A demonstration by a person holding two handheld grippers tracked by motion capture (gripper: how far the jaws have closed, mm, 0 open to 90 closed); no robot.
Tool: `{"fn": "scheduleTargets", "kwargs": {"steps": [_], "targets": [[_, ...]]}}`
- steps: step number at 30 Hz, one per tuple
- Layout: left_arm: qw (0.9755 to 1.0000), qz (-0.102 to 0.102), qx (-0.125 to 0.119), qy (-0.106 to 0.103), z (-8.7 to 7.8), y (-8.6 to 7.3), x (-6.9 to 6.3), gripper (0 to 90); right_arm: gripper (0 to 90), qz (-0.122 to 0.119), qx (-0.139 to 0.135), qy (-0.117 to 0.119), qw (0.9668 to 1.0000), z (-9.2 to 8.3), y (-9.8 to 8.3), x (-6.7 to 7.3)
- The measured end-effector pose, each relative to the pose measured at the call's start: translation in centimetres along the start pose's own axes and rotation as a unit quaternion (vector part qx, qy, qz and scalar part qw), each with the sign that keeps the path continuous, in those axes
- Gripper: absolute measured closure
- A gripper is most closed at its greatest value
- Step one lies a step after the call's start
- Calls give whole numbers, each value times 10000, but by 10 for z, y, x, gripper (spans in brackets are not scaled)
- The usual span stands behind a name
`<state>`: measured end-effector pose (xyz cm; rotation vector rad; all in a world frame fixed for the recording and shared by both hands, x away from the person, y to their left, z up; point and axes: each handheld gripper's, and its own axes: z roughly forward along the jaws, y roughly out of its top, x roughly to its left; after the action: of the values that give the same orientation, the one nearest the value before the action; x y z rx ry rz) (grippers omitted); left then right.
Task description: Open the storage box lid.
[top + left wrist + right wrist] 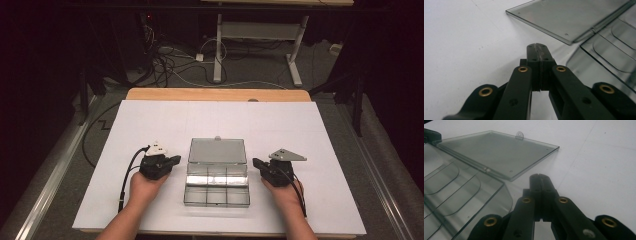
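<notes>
Nearest the person, two hands come up from the bottom edge of the white table (150, 115), and each one holds a black gripper. The left gripper (173, 160) sits just beside the left side of the clear box (216, 189), and its jaws are pressed flat together with nothing between them. The right gripper (256, 163) sits just beside the right side of the box, and its jaws are pinched tight together too, holding nothing. Neither one touches the box. The box rests in the middle of the table, a see-through tray cut into small compartments that all look empty. A little farther off, its lid (217, 150) lies flat on the table behind the tray, swung all the way open, with a small tab (217, 137) on its far edge. The job in hand looks like shutting the box — the grippers stand on both sides, ready. To do it well, each gripper probably needs to slide to the far corners of the lid and get a tip under its edge, since the lid lies flat and is thin. Lifting both sides at the same pace should keep the lid from twisting. The tray is light and may slip on the smooth table, so one gripper could press it down gently — then the lid can swing over.
</notes>
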<state>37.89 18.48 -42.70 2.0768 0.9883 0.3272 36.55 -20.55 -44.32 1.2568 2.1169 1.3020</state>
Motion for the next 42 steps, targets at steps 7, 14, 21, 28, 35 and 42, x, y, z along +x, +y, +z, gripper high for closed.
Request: {"fn": "scheduleTargets", "kwargs": {"steps": [7,14,21,28,35,42], "targets": [[9998,58,-165,-71,-19,-16,-8,877,900,-94,-79,40,9999,-16,-11,7],[9996,143,-209,-92,-36,-36,-17,877,900,-138,-82,112,9998,-32,-22,14],[9994,133,-292,-141,-46,-47,-21,876,900,-254,-139,39,9996,-47,-34,22],[9990,244,-329,-181,-47,-46,-21,747,817,-250,-122,100,9996,-49,-39,21],[9988,342,-298,-176,-42,-46,-17,500,620,-200,-151,151,9996,-49,-41,16],[9987,362,-293,-184,-41,-46,-18,273,414,-281,-159,113,9994,-53,-42,13]]}}
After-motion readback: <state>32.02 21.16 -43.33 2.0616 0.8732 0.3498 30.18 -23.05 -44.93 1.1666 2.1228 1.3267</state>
